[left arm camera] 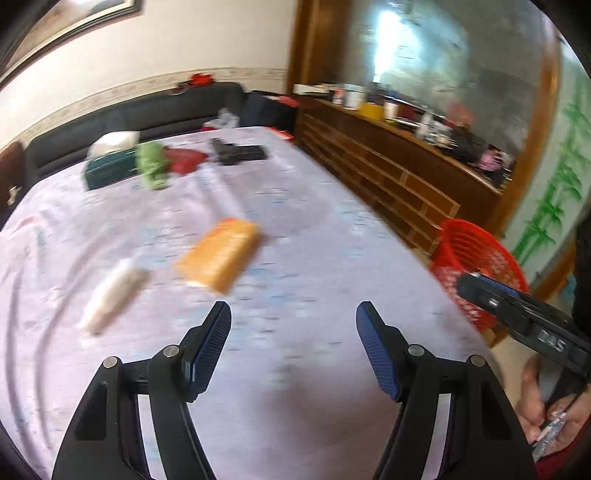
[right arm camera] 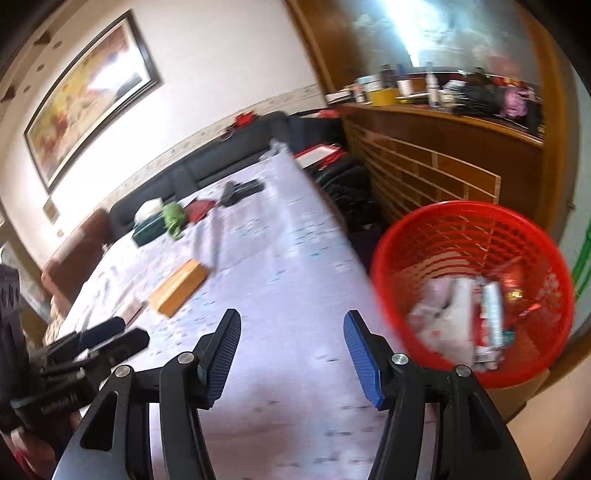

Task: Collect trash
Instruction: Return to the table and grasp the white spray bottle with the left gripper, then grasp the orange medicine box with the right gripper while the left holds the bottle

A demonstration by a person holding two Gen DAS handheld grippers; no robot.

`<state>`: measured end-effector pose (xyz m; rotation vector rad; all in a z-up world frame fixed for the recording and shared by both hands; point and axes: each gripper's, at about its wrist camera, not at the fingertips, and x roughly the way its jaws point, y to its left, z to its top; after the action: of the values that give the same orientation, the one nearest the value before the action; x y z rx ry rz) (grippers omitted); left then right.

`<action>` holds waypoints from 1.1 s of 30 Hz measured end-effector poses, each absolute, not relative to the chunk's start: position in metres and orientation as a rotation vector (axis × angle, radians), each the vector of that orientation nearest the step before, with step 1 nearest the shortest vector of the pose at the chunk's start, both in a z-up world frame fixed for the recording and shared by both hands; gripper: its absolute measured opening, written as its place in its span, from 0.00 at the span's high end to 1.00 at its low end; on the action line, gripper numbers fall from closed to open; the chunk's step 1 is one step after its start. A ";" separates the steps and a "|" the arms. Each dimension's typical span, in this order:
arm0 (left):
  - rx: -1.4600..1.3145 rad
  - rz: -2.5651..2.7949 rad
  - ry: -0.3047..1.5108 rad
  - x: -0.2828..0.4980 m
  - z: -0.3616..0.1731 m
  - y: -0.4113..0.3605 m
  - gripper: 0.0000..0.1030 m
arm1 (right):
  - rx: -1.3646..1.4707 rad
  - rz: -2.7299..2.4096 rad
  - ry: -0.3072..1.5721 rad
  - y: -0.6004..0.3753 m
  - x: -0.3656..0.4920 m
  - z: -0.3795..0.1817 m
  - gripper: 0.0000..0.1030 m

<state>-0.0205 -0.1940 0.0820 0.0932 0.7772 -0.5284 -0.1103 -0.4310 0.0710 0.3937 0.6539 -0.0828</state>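
reaching next calls for the spread, empty left tongs to straddle the orange box just ahead-left, while the equally spread right tongs idle beside the red basket.

A box lies mid-table, basket off its right edge, holding wrappers.

In the upper left of my right wrist view, a dark-framed painting hangs on the cream wall. Below it runs a patterned border strip, and a dark sofa stands against the wall. At the right of the frame is a wooden cabinet with lattice front, its top crowded. Bright light shines in the mirror above.
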 end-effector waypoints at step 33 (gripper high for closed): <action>0.014 -0.298 0.894 0.119 0.020 -0.077 0.72 | 0.281 0.069 0.838 -0.305 0.006 0.070 0.36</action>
<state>0.1185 -0.0768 0.0205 0.0137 0.8936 -0.2978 0.0060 -0.3051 0.0699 0.2809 0.8384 0.0690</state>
